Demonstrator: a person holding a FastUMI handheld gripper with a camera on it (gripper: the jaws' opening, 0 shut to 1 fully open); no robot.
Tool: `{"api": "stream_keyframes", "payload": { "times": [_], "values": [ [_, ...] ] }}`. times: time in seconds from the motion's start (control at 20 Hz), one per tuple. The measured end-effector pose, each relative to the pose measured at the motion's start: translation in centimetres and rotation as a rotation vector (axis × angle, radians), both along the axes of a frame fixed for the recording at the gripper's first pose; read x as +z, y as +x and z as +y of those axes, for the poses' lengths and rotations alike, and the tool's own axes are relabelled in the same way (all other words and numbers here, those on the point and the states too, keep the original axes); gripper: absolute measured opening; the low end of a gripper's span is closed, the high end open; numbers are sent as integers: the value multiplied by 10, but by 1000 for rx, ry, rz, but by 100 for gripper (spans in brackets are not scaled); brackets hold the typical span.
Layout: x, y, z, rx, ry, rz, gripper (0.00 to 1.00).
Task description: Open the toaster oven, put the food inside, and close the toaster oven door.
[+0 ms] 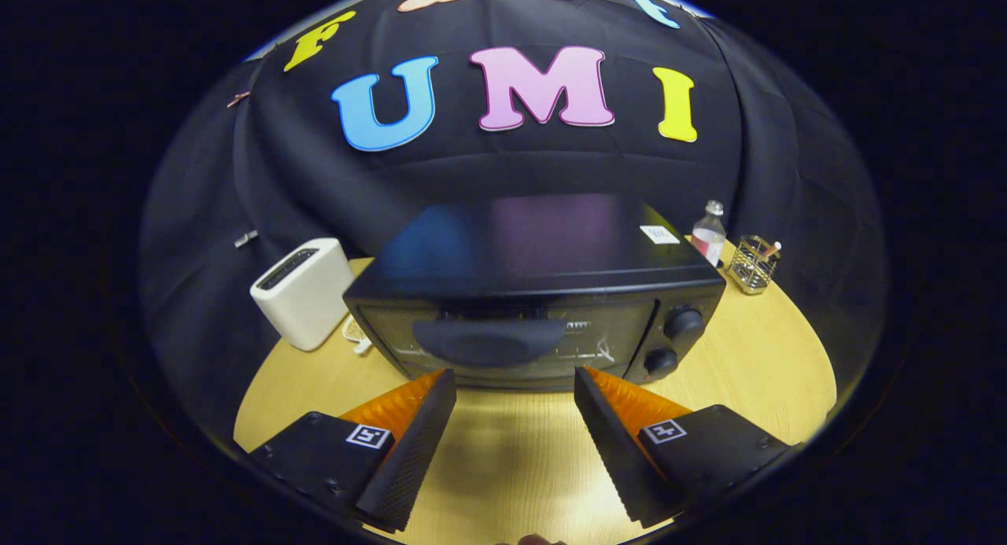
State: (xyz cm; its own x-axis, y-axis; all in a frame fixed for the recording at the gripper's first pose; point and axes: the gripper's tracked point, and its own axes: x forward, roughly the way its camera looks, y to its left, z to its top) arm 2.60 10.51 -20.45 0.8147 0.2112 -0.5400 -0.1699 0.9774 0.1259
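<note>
From the gripper view, the gripper (515, 384) hangs low over the wooden table (755, 364) with its two fingers spread wide apart and nothing between them but bare tabletop. The fingertips (447, 381) reach close to the front of the toaster oven (535, 309), and whether they touch it cannot be told.

The toaster oven stands in the middle of the table, just ahead of the fingers, with its door (503, 342) shut. A dark handle (492, 340) runs across the glass of the door. Two round knobs (683, 323) sit one above the other on the oven's right front panel. A small sticker (659, 234) lies on the oven's top near its back right corner.

Near the table's left edge, just beside the oven, stands a white toaster (303, 292). Toward the table's back right corner, beyond the oven, stand a clear bottle (709, 234) and, just beside it, a wire holder (754, 263) with something in it.
</note>
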Motion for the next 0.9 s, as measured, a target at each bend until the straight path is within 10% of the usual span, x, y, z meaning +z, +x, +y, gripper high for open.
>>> {"api": "stream_keyframes", "payload": {
  "times": [0.4, 0.9],
  "values": [
    [140, -5, -38, 36, 29, -284, 99],
    [208, -67, -132, -191, -13, -465, 99]
  ]
}}
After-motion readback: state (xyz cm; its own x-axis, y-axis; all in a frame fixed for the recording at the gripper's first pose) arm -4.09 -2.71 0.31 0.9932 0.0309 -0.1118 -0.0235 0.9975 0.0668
